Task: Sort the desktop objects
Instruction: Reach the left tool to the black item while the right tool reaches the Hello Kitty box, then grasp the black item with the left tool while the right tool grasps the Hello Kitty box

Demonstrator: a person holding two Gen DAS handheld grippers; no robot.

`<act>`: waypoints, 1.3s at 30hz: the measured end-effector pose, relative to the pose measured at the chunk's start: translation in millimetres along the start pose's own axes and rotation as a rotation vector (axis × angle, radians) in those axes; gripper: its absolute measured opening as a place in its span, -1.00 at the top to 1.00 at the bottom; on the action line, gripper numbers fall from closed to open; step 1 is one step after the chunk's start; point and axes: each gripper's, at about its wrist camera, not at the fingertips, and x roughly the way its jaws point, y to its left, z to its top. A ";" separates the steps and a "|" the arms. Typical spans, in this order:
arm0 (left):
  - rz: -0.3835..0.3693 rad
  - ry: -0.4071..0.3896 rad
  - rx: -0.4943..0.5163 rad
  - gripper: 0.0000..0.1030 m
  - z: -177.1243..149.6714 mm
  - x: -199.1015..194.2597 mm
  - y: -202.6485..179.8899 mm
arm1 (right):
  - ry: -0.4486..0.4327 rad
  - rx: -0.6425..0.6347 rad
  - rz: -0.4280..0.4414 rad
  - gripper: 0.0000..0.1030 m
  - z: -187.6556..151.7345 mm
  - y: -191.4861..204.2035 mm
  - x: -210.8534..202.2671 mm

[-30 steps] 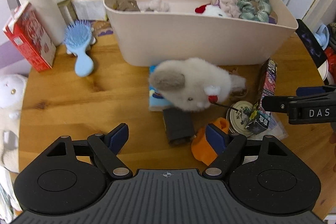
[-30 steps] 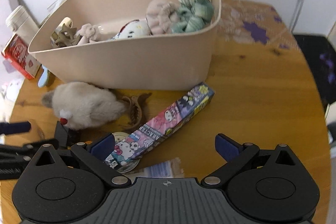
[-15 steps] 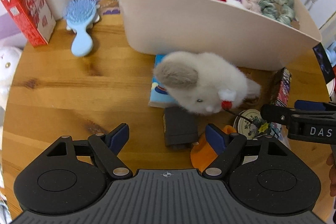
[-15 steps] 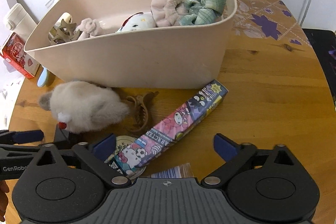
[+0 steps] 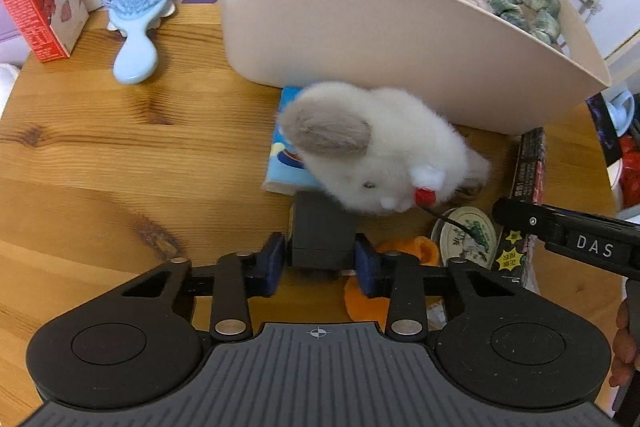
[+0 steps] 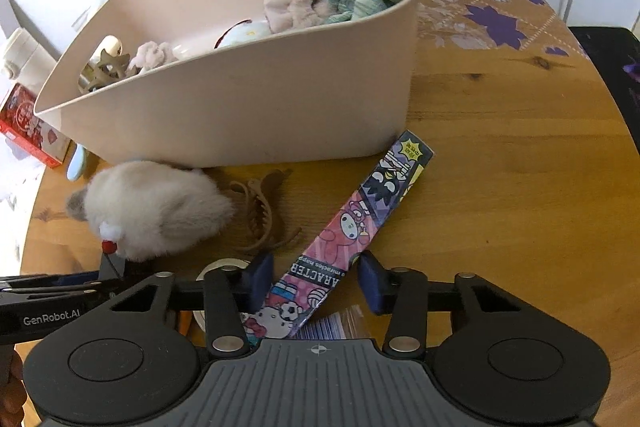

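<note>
Looking along the left tongs (image 5: 320, 263), you see their jaws, which have just been closing, clamped on the small dark grey rectangular block (image 5: 320, 227) lying on the round wooden surface (image 5: 120, 155), its far end under the fluffy white plush mouse (image 5: 380, 163). It looks rigid and light; hold its flat sides. In the right view, the right tongs (image 6: 308, 281) have just been closing around the long pink-and-purple cartoon-printed carton (image 6: 360, 227) before the beige plastic tub (image 6: 248, 115); contact appears made. Thin card may crush, so squeeze gently across its width.
</note>
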 end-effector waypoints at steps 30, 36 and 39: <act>-0.023 -0.019 0.097 0.38 -43.9 -35.7 8.8 | -0.106 0.068 0.016 0.59 -55.2 -14.2 -62.5; -0.035 -0.061 0.127 0.38 -50.6 -53.1 7.8 | -0.141 0.072 0.024 0.59 -64.0 -13.6 -79.8; -0.045 -0.077 0.138 0.38 -52.6 -61.3 7.7 | -0.162 0.070 0.024 0.59 -66.5 -14.2 -89.1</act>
